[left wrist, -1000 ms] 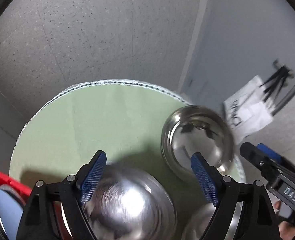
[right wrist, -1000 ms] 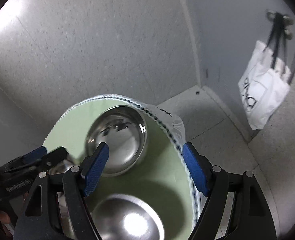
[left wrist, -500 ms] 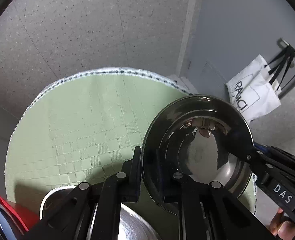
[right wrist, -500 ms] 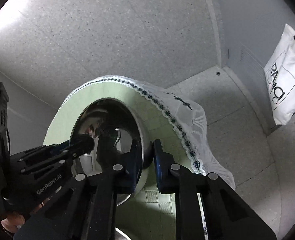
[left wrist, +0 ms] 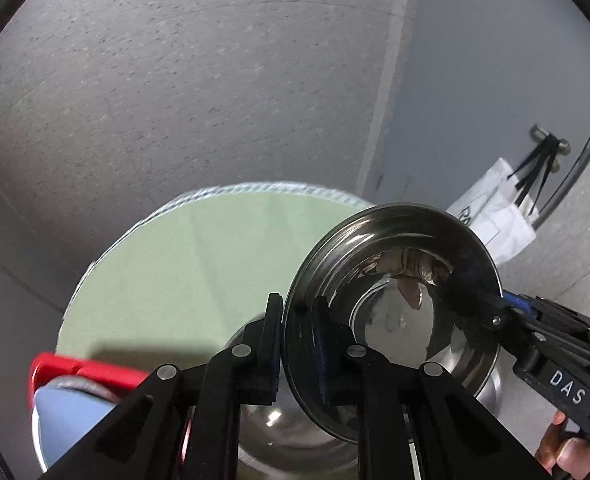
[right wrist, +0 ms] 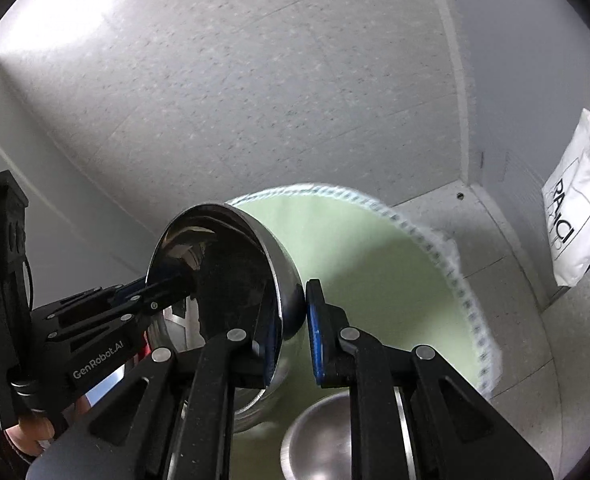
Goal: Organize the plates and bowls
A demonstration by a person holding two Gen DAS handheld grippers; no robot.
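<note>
A shiny steel bowl [left wrist: 391,312] is held in the air above the round green table [left wrist: 183,264], gripped on opposite sides of its rim. My left gripper [left wrist: 297,348] is shut on its near-left rim. My right gripper [right wrist: 293,320] is shut on its right rim; it also shows in the left wrist view [left wrist: 507,312] at the bowl's far right edge. In the right wrist view the bowl [right wrist: 231,264] is tilted, with the left gripper [right wrist: 163,292] reaching in from the left. Another steel bowl [left wrist: 279,428] sits on the table under it.
A further steel bowl [right wrist: 323,436] sits at the table's near edge. A red holder [left wrist: 79,372] with a blue-grey plate [left wrist: 67,420] stands at the lower left. A white bag [right wrist: 579,208] hangs on the wall to the right. The green table [right wrist: 387,280] has a lace-edged cloth.
Both grippers closed on the bowl's rim and lifted it off the table. It now hangs higher, and the table looks smaller and farther below.
</note>
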